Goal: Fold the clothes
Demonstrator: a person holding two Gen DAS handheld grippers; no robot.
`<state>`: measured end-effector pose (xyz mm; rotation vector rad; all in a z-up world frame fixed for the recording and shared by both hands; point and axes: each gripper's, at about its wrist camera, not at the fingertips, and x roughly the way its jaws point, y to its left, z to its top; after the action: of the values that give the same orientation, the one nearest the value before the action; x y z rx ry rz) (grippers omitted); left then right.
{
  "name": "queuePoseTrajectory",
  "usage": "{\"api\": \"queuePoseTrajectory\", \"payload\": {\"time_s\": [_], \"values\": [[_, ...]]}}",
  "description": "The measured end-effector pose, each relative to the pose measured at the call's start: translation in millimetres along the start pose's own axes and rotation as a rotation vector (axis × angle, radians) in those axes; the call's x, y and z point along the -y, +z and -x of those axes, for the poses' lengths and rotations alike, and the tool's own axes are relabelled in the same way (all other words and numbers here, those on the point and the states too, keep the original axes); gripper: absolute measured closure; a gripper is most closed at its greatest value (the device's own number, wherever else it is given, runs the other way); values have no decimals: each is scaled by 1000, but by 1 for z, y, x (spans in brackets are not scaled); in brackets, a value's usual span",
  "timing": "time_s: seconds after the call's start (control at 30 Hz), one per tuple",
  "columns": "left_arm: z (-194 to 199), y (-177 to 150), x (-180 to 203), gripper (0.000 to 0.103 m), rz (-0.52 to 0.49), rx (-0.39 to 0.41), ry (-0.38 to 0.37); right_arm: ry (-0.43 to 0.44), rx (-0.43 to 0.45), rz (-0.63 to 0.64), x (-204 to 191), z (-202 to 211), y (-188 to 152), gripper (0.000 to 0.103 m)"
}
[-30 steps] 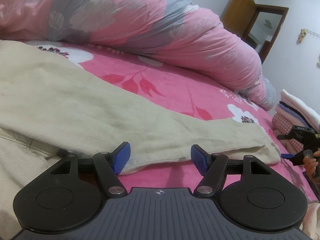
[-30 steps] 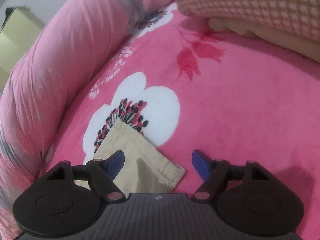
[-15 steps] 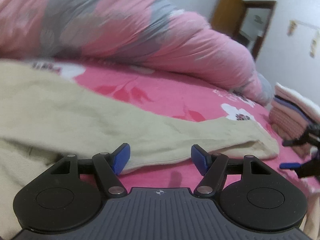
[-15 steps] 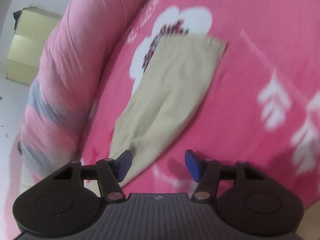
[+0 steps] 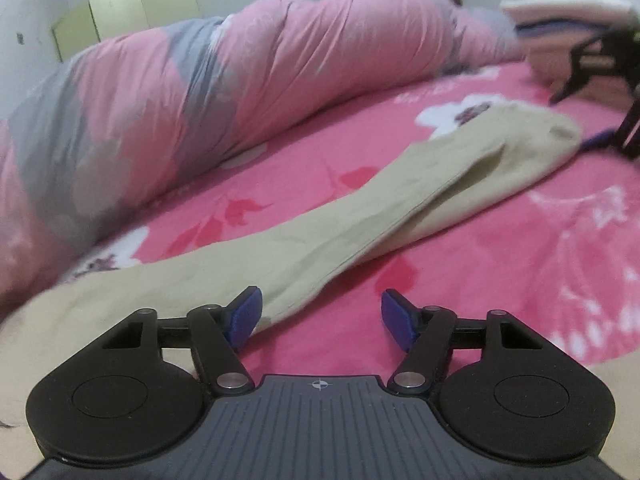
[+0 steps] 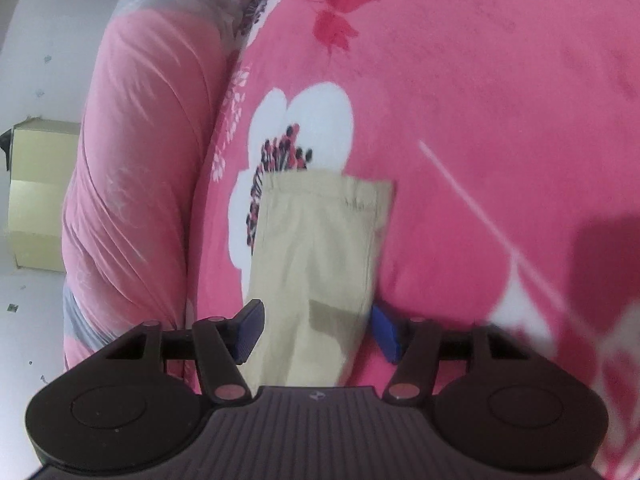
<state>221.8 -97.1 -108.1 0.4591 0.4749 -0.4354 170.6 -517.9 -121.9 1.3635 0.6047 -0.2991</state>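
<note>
Bed's got a hot-pink floral sheet (image 5: 460,248), beige trousers (image 5: 328,236) stretched flat across it, a rolled pink-grey duvet (image 5: 208,92) along the far side, folded clothes (image 5: 560,16) far right.

Each gripper has the same build. The left gripper (image 5: 318,314) has a dark grey ribbed body with a small white crosshair mark at its far edge, flanked by two black rounded housings, each bearing a shallow round disc. Black linkage arms with triangular cut-outs run from silver pivot pins to the fingers (image 5: 244,316), which carry blue pads. The right gripper (image 6: 316,330) has the same ribbed grey body, black housings, silver pins and blue-padded fingers (image 6: 250,330), with a faint mark at its far edge.
</note>
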Motion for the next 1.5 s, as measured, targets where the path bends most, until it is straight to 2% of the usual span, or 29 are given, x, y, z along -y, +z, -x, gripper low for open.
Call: {"api": "queuePoseTrajectory", "payload": {"time_s": [0.1, 0.3, 0.33, 0.37, 0.4, 0.43, 0.47, 0.5, 0.6, 0.7, 0.8, 0.93, 1.07, 1.13, 1.2, 1.37, 1.4, 1.47, 1.5], "values": [[-4, 8, -2, 45, -3, -4, 34, 5, 11, 4, 3, 0, 11, 53], [-25, 15, 13, 50, -151, -83, 8, 16, -2, 15, 5, -15, 28, 64], [-26, 16, 14, 50, -158, -81, 10, 33, -1, 14, 3, -17, 29, 74], [-26, 17, 14, 55, -154, -82, 7, 55, -2, 14, 1, -17, 30, 82], [-27, 18, 12, 67, -138, -81, 2, 79, -3, 25, -4, -18, 30, 89], [-28, 19, 10, 77, -110, -77, 2, 85, 3, 55, -13, -19, 31, 92], [-29, 19, 8, 97, -87, -75, 10, 94, 15, 105, -26, -20, 31, 93], [-29, 19, 5, 100, -65, -70, 20, 103, 27, 157, -40, -22, 30, 95], [-18, 22, -3, 102, -19, -13, 20, 160, 55, 288, -94, -28, 28, 98], [9, 26, -8, 102, -28, 86, 10, 272, 111, 413, -141, -13, 23, 98], [31, 22, -12, 102, -72, 136, -34, 364, 193, 513, -153, 20, 16, 98], [27, 7, -4, 102, -131, 63, -100, 281, 240, 501, -102, 39, 15, 98], [11, -2, 8, 101, -168, -15, -129, 13, 147, 351, -11, 3, 24, 98], [5, -4, 8, 100, -163, -38, -137, -1, 94, 255, 17, -9, 30, 99], [6, -3, 7, 99, -155, -42, -145, 47, 87, 206, 23, -7, 35, 98], [8, -7, -1, 96, -102, -46, -176, -12, 77, 351, -2, 2, 35, 96], [8, -7, -3, 94, -91, -48, -183, -33, 69, 378, -7, 4, 35, 95], [11, -7, -8, 88, -64, -53, -202, -99, 81, 428, -16, 11, 36, 77], [14, -7, -13, 81, -44, -52, -217, -146, 119, 455, -20, 18, 36, 61]]}}
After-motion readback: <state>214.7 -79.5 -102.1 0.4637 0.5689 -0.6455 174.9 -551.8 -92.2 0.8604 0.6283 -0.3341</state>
